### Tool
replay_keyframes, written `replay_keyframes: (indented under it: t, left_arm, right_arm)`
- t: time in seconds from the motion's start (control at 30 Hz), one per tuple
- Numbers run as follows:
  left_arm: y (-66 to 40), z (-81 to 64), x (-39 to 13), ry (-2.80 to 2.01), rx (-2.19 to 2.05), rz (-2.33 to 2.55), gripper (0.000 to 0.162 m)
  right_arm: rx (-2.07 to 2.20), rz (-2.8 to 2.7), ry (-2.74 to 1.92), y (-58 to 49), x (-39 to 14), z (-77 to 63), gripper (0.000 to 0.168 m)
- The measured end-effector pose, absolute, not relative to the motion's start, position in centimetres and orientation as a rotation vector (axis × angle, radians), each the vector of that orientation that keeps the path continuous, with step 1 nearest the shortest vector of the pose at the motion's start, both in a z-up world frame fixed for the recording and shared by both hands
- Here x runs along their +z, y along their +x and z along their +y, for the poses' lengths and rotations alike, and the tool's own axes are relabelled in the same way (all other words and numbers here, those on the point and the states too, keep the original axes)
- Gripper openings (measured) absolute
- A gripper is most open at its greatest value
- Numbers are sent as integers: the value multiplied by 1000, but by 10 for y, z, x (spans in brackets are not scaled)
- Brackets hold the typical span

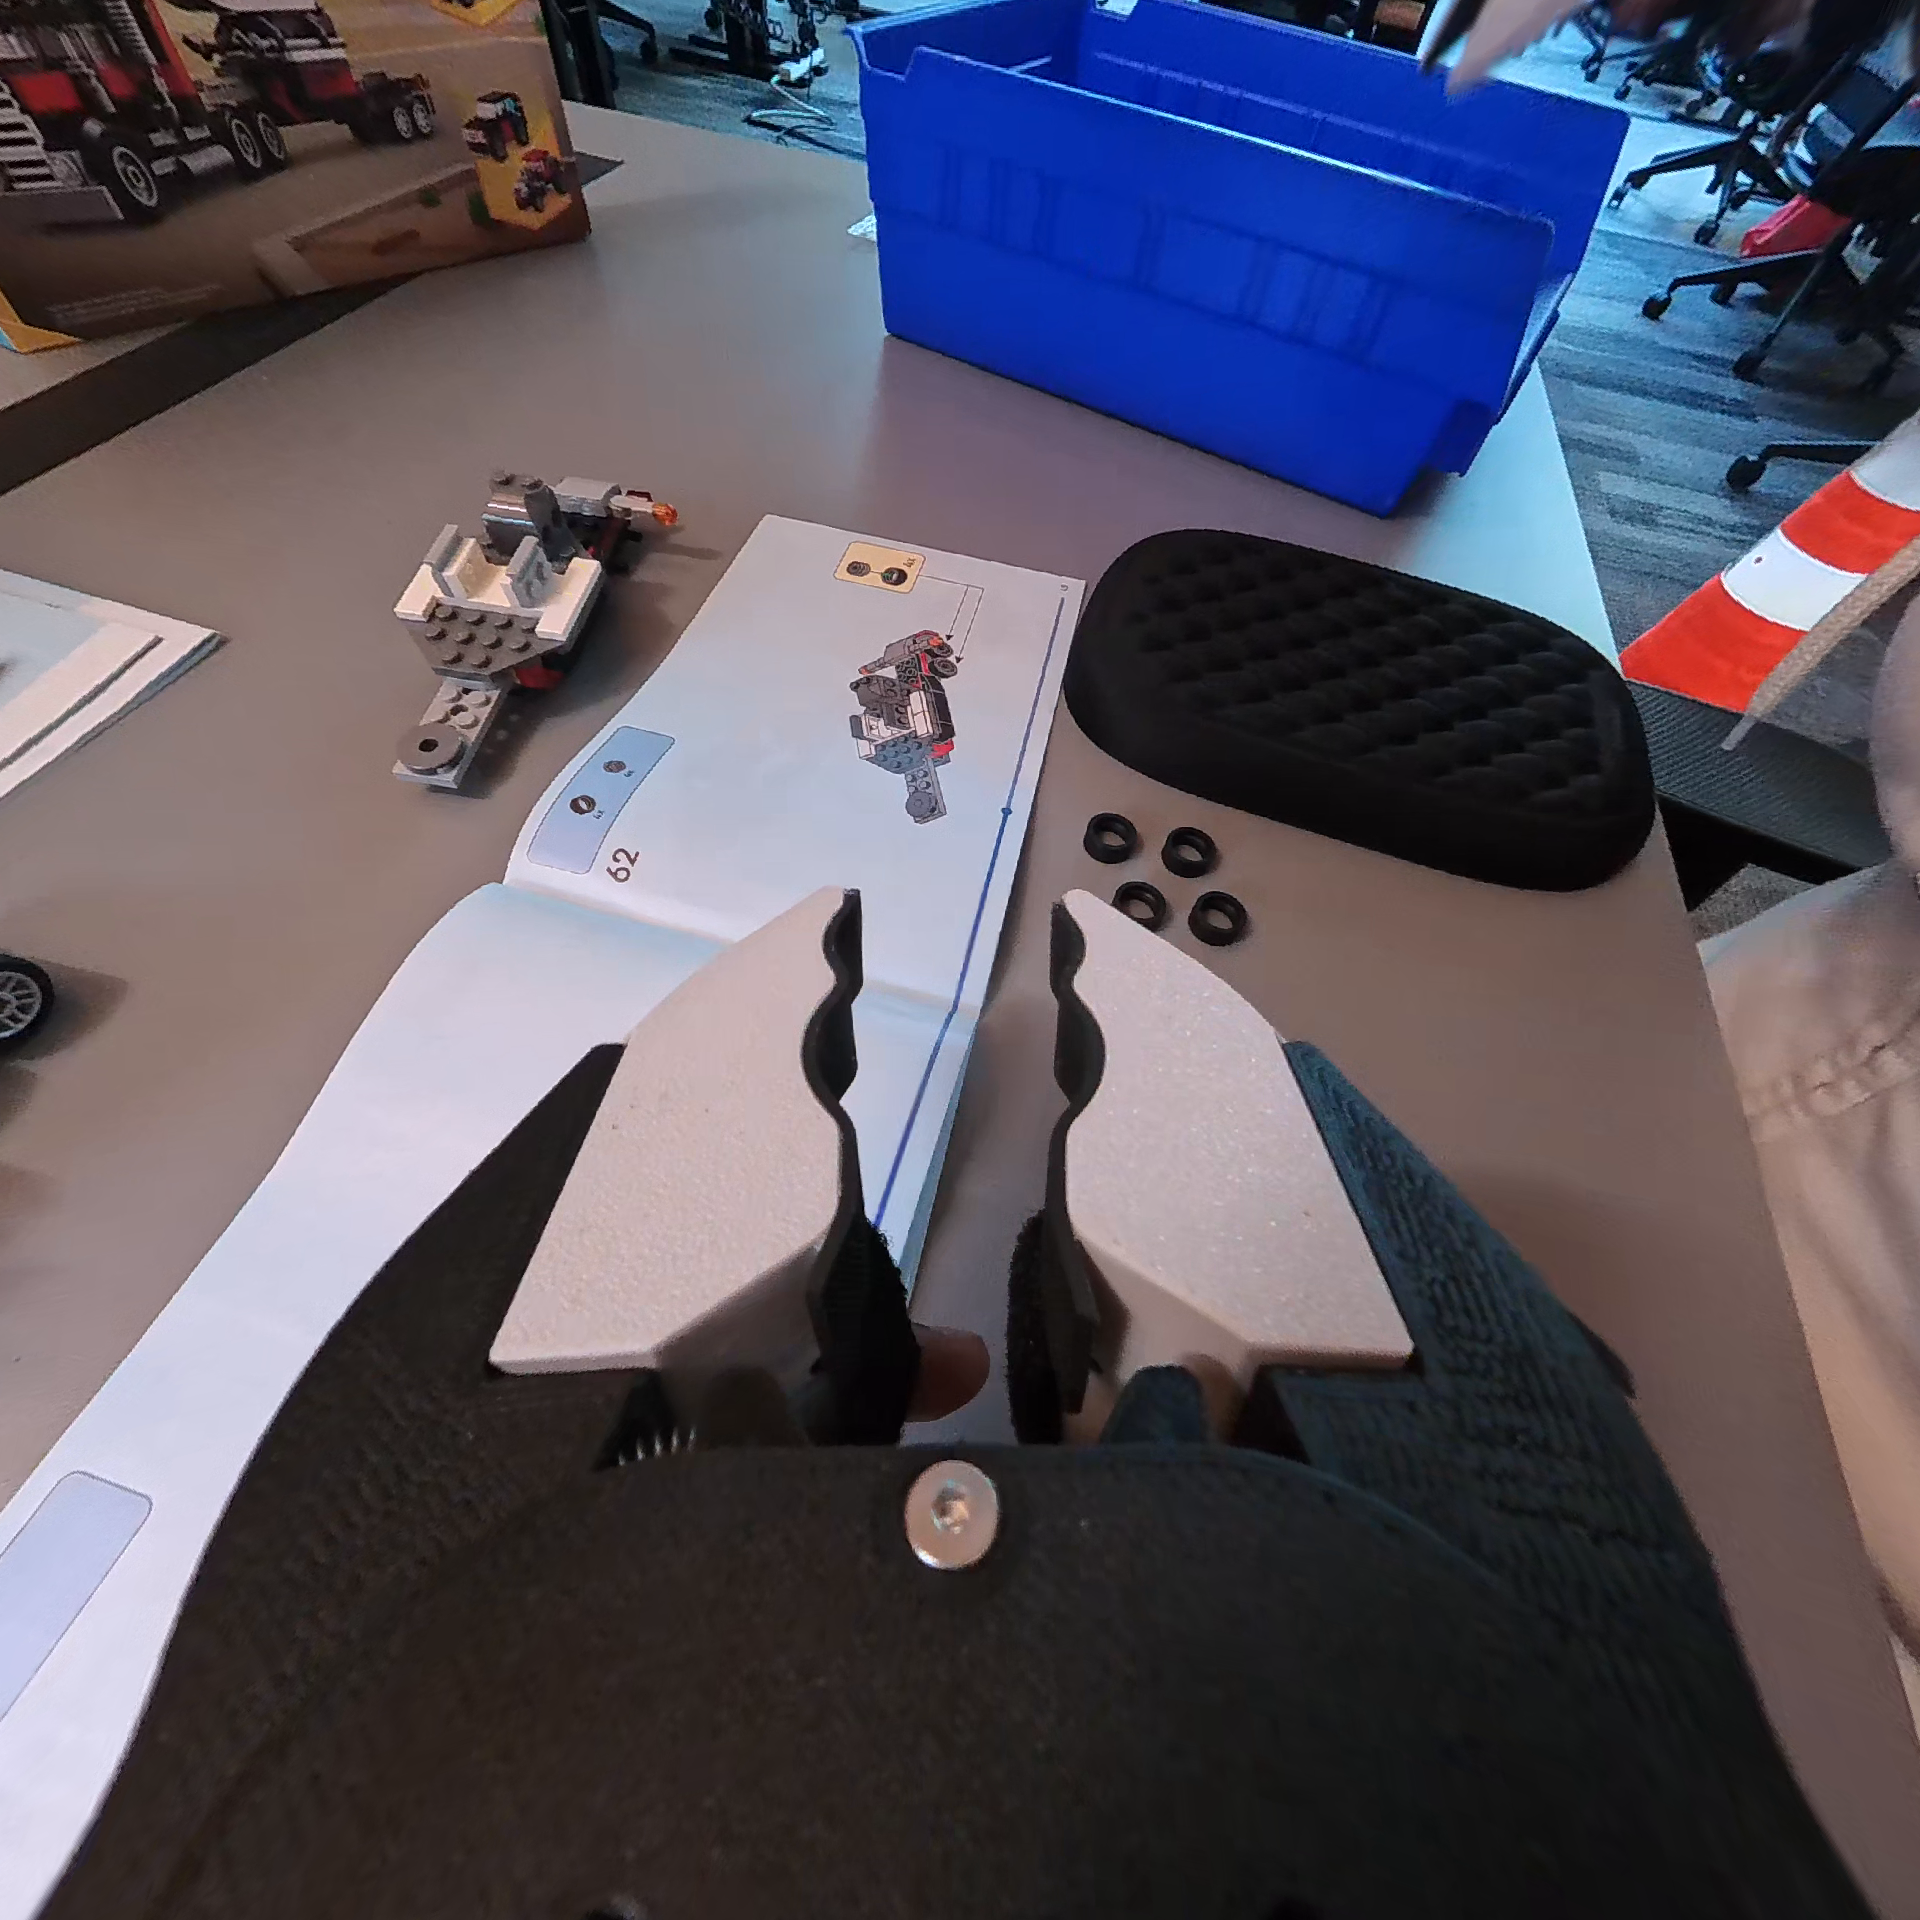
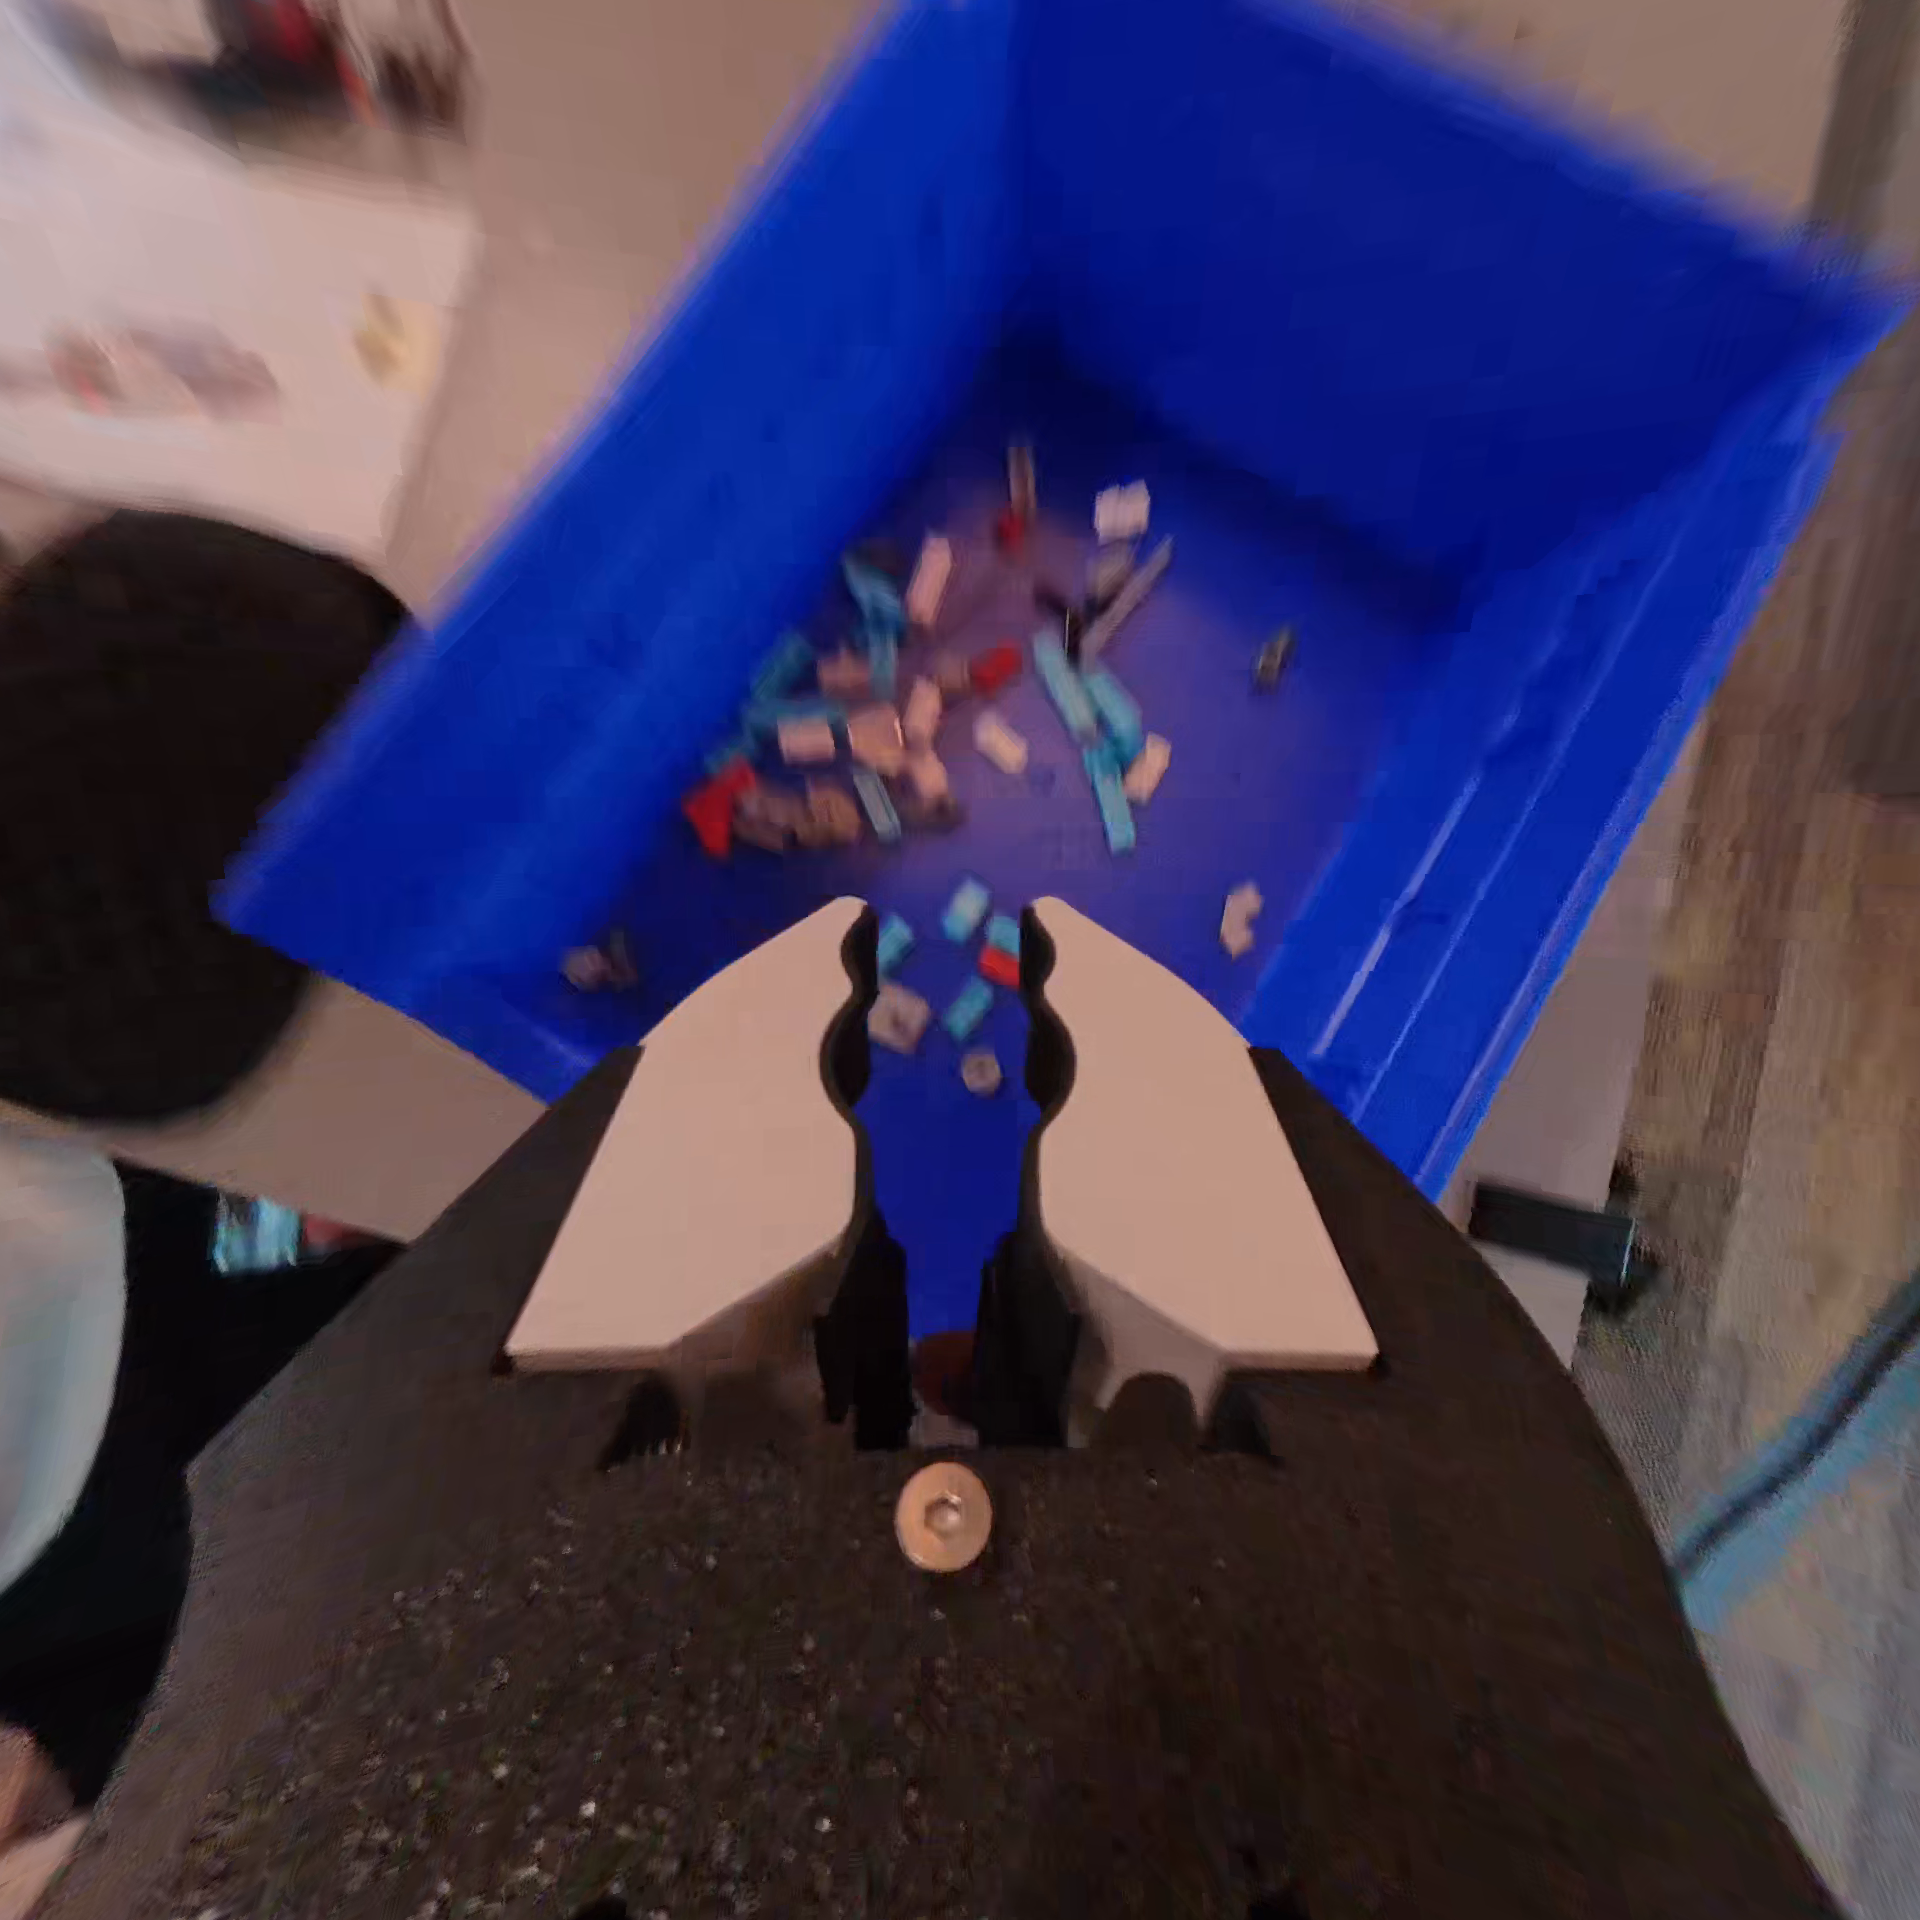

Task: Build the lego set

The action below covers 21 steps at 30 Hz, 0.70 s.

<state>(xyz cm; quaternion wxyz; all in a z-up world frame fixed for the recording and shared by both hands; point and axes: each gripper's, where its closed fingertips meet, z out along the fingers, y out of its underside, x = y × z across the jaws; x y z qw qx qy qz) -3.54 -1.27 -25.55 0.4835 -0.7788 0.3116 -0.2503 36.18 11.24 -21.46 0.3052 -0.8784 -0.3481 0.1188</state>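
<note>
My left gripper (image 1: 956, 914) is open and empty, hovering low over the open instruction booklet (image 1: 790, 727) on the grey table. A partly built grey, white and red lego vehicle (image 1: 499, 613) lies beyond the booklet to the left. Several small black tyres (image 1: 1164, 878) lie just right of the booklet, near my right fingertip. My right gripper (image 2: 945, 914) is open and empty, held above the blue bin (image 2: 727, 416) and looking down into it. Several loose bricks (image 2: 914, 707) in light blue, white, red and grey lie on the bin floor. That view is blurred.
The blue bin (image 1: 1195, 249) stands at the far right of the table. A black textured pad (image 1: 1361, 707) lies in front of it by the table's right edge. The lego box (image 1: 260, 156) stands at the far left. A wheel (image 1: 21, 1003) lies at the left edge. An orange-white cone (image 1: 1787, 582) stands off the table.
</note>
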Motion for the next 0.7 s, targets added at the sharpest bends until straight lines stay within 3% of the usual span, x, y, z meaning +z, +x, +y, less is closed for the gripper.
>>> replay_keyframes:
  t: [0.17,0.47,0.7]
  left_arm:
    - [-36,-12,-255,-1891,-602,752,34]
    - [-36,-11,-257,-1907,-604,751,34]
    - [-36,-12,-255,-1896,-609,750,34]
  right_arm:
    - [141,-1199,-2630,394,-288,96,19]
    - [86,-1330,-2672,391,-309,93,22]
    - [95,-1278,-2703,389,-309,93,11]
